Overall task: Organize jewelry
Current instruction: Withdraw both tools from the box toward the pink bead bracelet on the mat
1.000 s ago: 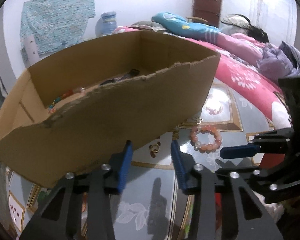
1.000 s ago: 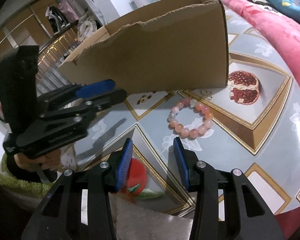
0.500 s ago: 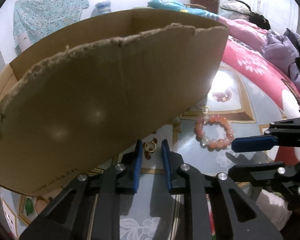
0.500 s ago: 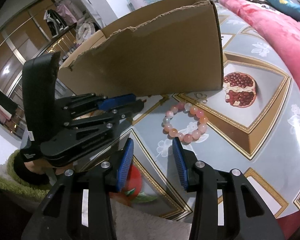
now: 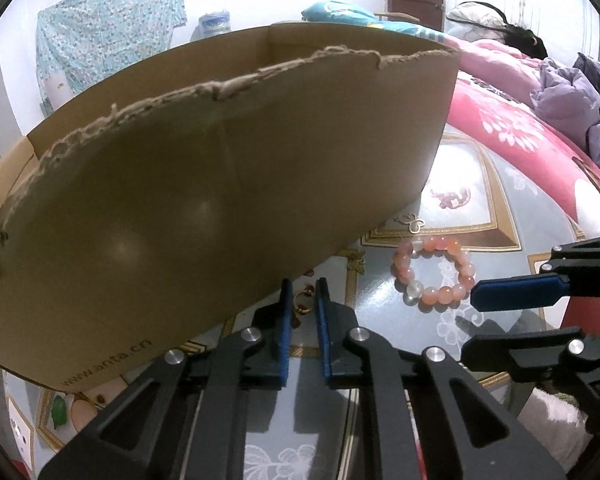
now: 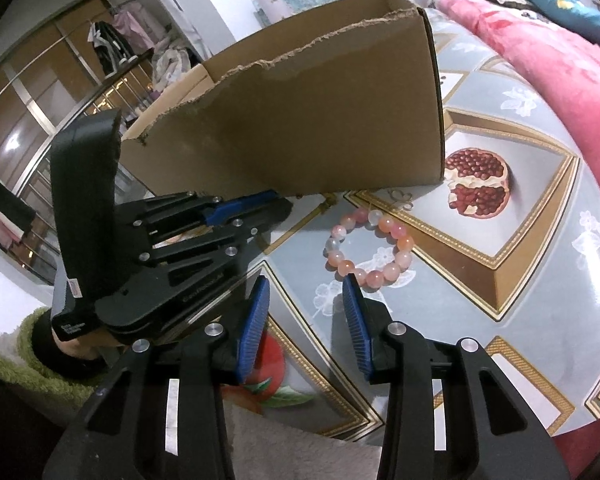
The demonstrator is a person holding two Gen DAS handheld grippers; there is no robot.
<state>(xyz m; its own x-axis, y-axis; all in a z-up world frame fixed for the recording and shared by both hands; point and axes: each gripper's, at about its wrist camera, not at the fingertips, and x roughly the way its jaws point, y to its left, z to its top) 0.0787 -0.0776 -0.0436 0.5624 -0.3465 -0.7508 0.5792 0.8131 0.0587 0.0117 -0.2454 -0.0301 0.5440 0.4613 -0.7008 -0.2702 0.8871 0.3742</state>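
A small gold ring [image 5: 302,305] lies on the patterned tablecloth at the foot of the torn cardboard box [image 5: 220,200]. My left gripper [image 5: 302,292] points down at it. Its jaws are closing with the ring between the blue pads, a thin gap still showing on each side. To the right lies a pink bead bracelet [image 5: 436,294]. In the right wrist view the bracelet [image 6: 404,256] sits just beyond my right gripper [image 6: 307,280], which stands open and holds nothing. The left gripper [image 6: 276,206] shows there low against the box [image 6: 320,140].
A thin gold charm [image 5: 410,222] lies by the box's corner, above the bracelet. Pink flowered bedding [image 5: 520,128] borders the table on the right. The tablecloth [image 6: 520,280] carries a printed pomegranate. A green fuzzy sleeve [image 6: 28,344] is at the left gripper's handle.
My left gripper sank toward the table and its jaws narrowed around the gold ring. The box's inside dropped out of its view. The right gripper held still.
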